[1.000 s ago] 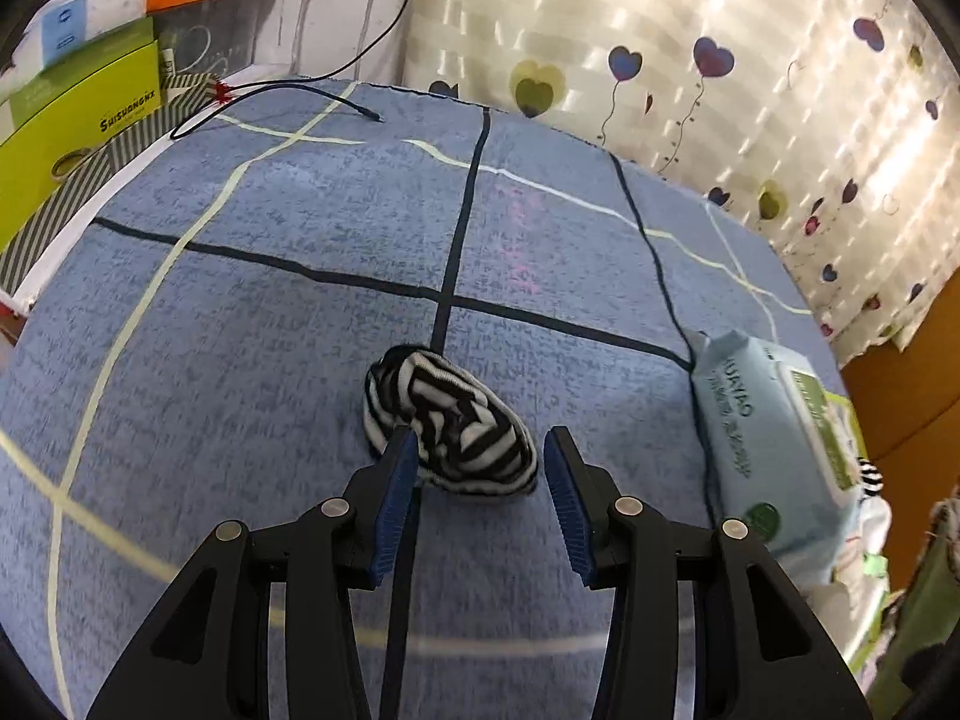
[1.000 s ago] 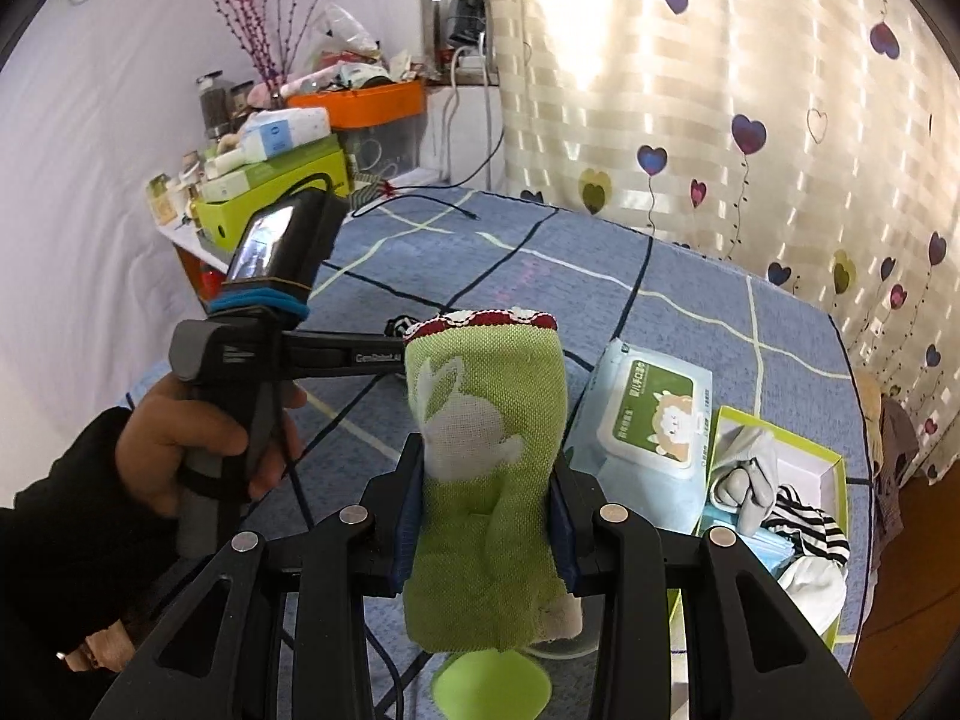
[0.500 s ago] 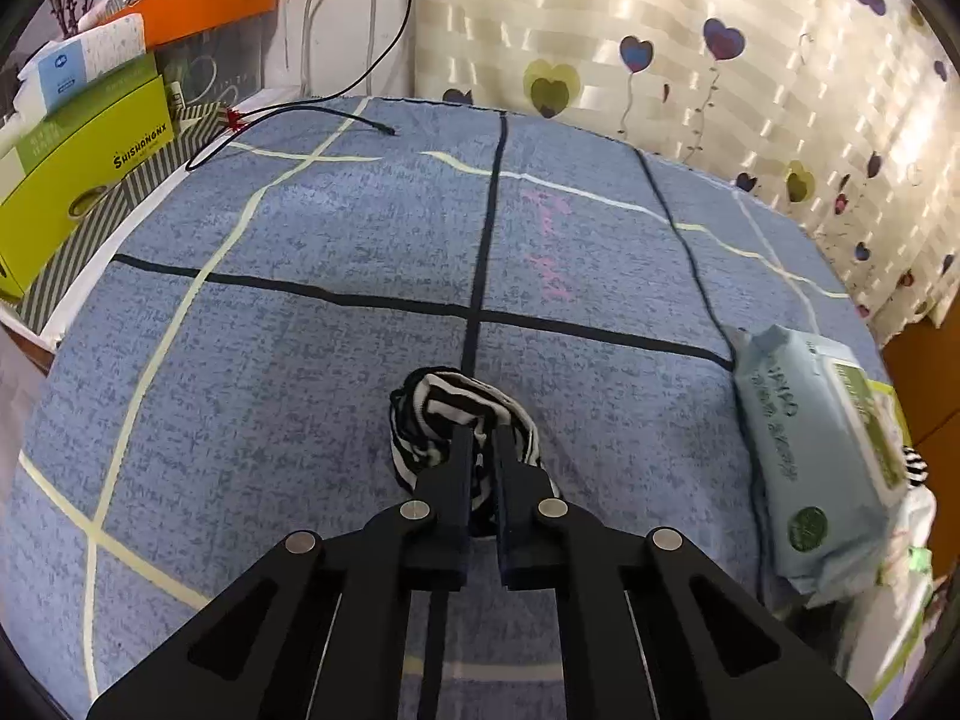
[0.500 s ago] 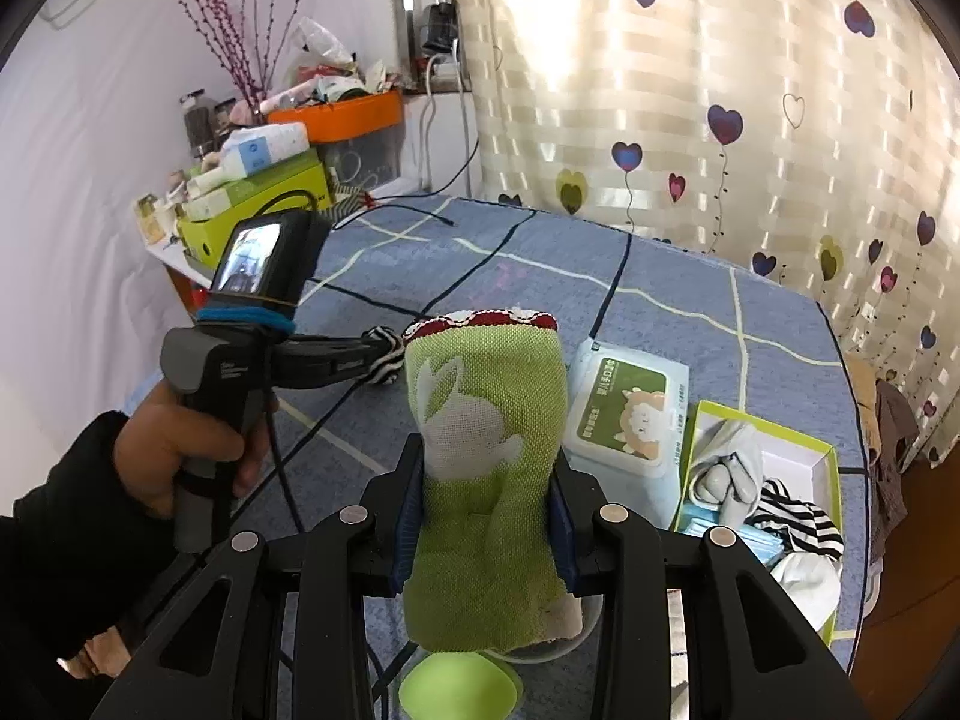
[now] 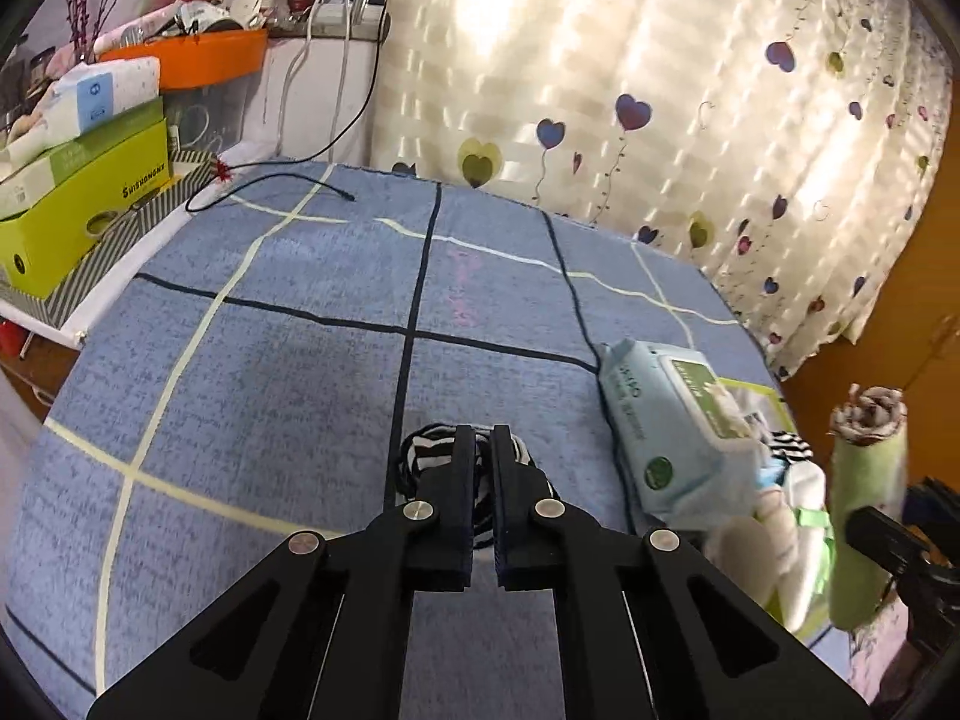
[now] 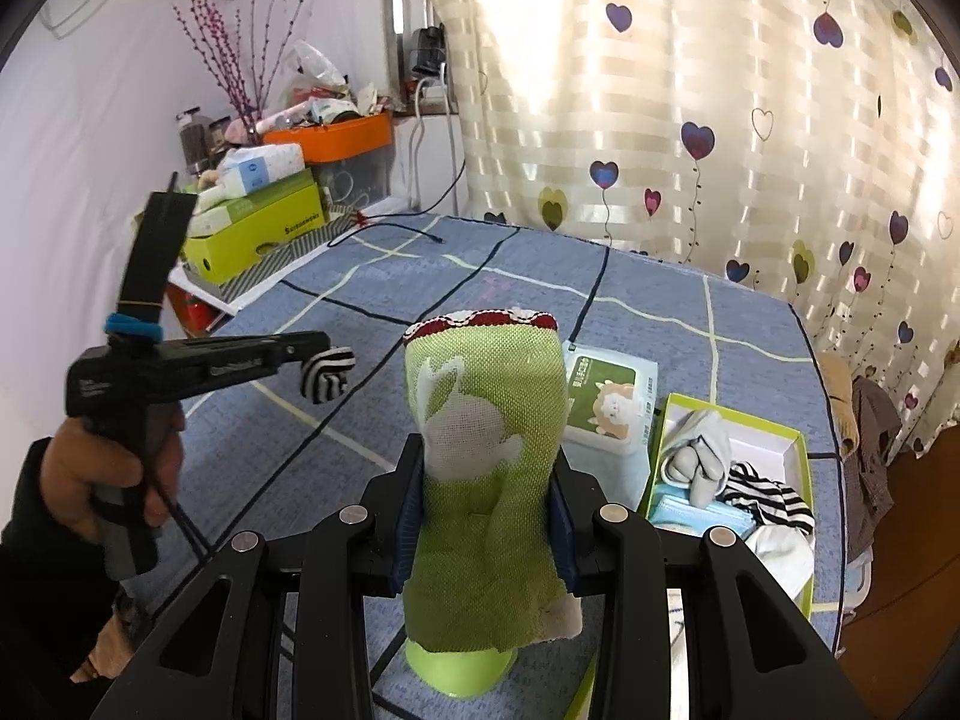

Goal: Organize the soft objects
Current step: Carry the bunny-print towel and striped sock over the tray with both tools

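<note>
My left gripper [image 5: 483,438] is shut on a black-and-white striped sock roll [image 5: 420,459], whose edges show around the closed fingers. In the right wrist view the same striped roll [image 6: 329,373] hangs in the air above the blue checked cloth [image 6: 660,312], pinched at the tip of the left gripper [image 6: 309,357], which a hand holds. My right gripper [image 6: 489,456] is shut on an upright green rolled towel [image 6: 480,372] with a white rabbit on it. That green towel [image 5: 867,516] also shows at the right edge of the left wrist view.
A pack of wet wipes [image 6: 606,396] lies beside a green-rimmed box [image 6: 798,438] that holds several soft items. A green cup [image 6: 462,669] stands below the towel. A yellow-green carton [image 5: 84,204] and a black cable [image 5: 270,180] lie at the far left. A heart curtain hangs behind.
My left gripper closed on the striped roll and lifted it off the cloth, moving right toward the wipes. My right gripper kept its hold on the green towel and shifted slightly.
</note>
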Demonstrator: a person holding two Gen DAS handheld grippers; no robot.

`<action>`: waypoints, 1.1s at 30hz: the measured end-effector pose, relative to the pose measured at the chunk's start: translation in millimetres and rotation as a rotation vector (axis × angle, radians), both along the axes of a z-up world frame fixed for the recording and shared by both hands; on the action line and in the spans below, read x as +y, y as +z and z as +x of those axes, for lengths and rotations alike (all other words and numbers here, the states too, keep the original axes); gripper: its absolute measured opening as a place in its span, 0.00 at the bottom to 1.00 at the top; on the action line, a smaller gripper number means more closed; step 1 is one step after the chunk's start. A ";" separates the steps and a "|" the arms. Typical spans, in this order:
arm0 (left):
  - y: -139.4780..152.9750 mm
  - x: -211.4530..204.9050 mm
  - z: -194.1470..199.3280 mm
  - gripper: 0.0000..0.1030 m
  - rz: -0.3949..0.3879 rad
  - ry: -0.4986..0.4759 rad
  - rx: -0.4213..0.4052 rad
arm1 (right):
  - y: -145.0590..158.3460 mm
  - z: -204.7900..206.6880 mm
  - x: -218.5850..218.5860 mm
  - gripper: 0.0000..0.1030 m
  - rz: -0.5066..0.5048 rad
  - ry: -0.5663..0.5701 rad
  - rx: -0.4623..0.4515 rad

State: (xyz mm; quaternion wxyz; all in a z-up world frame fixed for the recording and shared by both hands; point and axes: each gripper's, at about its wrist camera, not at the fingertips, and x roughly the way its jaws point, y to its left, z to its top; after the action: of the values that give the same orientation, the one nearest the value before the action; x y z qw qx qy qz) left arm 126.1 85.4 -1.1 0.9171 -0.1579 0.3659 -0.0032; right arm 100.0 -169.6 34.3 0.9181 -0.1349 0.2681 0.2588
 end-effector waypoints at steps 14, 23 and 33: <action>-39.5 -28.5 -47.0 0.04 -0.030 -0.142 0.095 | -5.8 -18.2 -0.6 0.33 -0.010 0.003 0.010; -51.0 -28.7 -78.0 0.50 0.050 -0.136 0.080 | -9.1 -20.2 0.0 0.33 -0.012 0.008 0.018; -67.6 -56.6 -59.8 0.50 0.035 -0.176 0.148 | -8.8 -22.1 -0.3 0.33 -0.015 0.003 0.018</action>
State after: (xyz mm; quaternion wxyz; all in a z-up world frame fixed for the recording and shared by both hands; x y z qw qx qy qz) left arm 66.4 28.8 -68.7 0.8865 -0.1091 0.4449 -0.0659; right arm 77.8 -170.0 25.5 0.9143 -0.1401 0.2780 0.2592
